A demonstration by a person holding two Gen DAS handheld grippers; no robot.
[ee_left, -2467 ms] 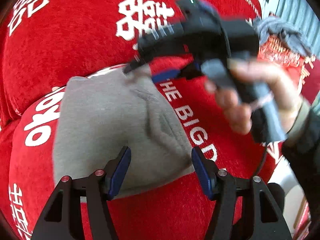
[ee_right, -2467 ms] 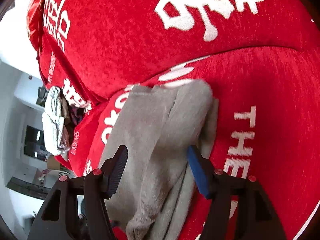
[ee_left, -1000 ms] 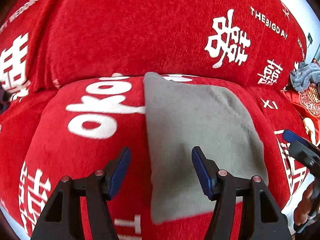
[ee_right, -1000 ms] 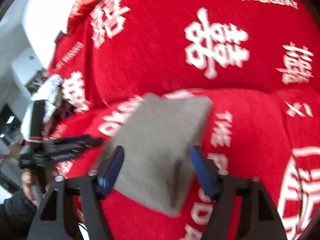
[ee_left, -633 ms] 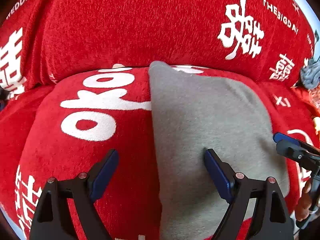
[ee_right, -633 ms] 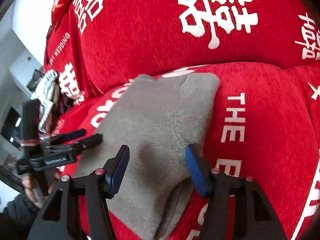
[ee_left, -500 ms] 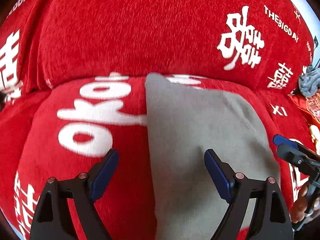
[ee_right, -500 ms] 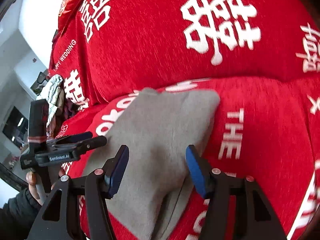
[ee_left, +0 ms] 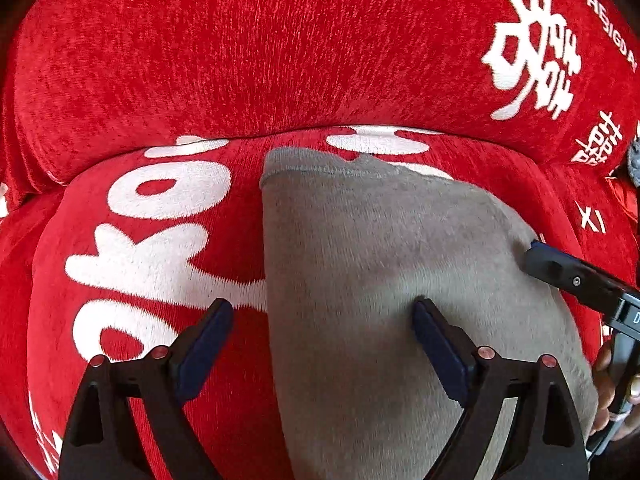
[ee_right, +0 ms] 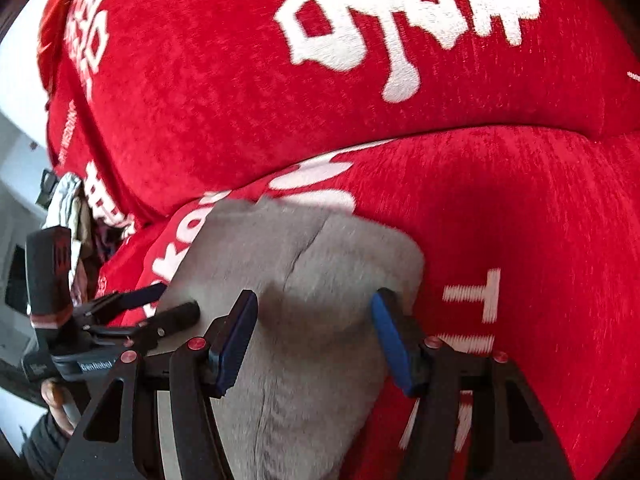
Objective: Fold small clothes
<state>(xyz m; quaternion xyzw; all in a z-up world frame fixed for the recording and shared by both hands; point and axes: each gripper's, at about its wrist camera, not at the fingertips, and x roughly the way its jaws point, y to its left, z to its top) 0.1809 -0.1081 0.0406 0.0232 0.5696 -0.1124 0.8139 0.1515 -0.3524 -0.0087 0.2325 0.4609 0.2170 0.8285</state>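
Grey garment (ee_left: 384,280), soft and folded rectangular, lies on plush red cover (ee_left: 240,60).

Soft cloth under hard plastic claws

Between my left claw (ee_left: 322,344) tips lies the grey garment (ee_left: 380,264), a matt, finely napped knit with a stitched hem at its far edge; under it the red sofa cover (ee_left: 248,52) is a plush, ribbed chenille with flat white woven lettering. My claw's arms are matt black plastic with small red rivet heads, its pads (ee_left: 438,344) smooth dark-blue rubbery strips. Around my right claw (ee_right: 314,342) the same grey knit looks fuzzy and creased, and the pads (ee_right: 390,344) there are a brighter, slightly glossy blue.
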